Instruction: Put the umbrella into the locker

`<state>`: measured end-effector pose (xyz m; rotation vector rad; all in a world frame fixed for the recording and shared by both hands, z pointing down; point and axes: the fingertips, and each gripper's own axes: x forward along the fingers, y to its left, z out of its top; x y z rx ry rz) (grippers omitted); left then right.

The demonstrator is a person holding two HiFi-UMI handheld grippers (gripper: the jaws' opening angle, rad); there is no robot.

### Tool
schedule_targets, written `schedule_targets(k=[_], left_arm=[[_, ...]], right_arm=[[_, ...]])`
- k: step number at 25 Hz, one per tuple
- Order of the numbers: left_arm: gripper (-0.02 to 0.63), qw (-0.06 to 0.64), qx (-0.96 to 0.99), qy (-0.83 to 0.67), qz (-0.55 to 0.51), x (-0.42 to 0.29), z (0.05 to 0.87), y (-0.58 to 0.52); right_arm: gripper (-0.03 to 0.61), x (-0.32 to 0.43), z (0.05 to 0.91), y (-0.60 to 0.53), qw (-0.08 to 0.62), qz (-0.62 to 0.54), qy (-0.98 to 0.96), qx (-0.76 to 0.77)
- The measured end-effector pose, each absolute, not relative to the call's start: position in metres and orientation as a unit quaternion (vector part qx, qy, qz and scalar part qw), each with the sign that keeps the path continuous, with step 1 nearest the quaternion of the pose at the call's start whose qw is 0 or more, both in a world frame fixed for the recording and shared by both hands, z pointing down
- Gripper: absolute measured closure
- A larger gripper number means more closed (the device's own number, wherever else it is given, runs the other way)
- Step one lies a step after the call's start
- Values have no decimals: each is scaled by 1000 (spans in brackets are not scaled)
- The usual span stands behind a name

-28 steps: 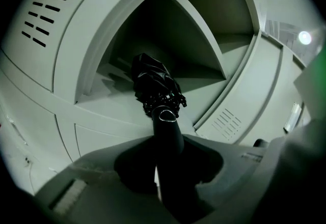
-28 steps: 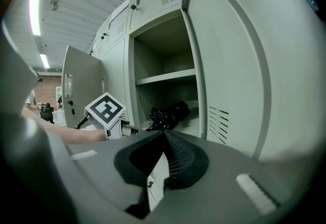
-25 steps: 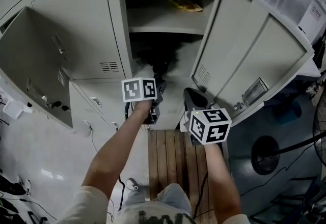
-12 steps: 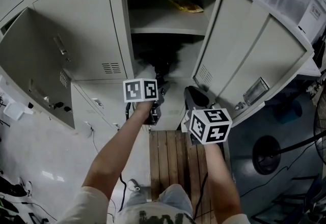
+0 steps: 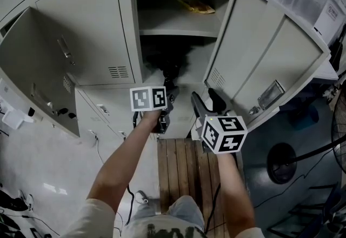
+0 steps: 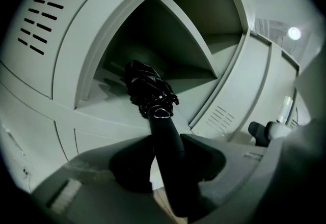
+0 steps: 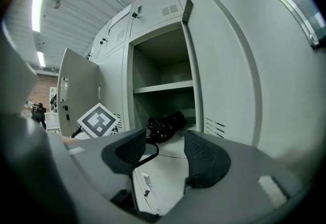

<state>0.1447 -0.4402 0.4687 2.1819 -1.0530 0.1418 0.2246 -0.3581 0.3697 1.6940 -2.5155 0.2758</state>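
The umbrella (image 5: 162,61) already lies in the lower compartment of the locker (image 5: 175,32), at twelve o'clock from the left gripper (image 5: 169,95), so I judge only release and withdrawal remain. The left jaws are opening, with the handle (image 6: 165,139) loose between them. The right gripper (image 5: 207,101), at four o'clock, is empty and opening; a second ago its jaws were together.
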Motion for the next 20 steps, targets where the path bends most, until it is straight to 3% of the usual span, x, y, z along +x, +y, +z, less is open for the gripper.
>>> schedule_targets(k=[5,20], left_arm=[[446,345,844,-407,57,142,468,-439],[426,314,857,-405,55,122,454,-426]], right_arm=[[274,225,366,-355,45,84,-824,559],[264,213,361,-339,46,84,-818,567]])
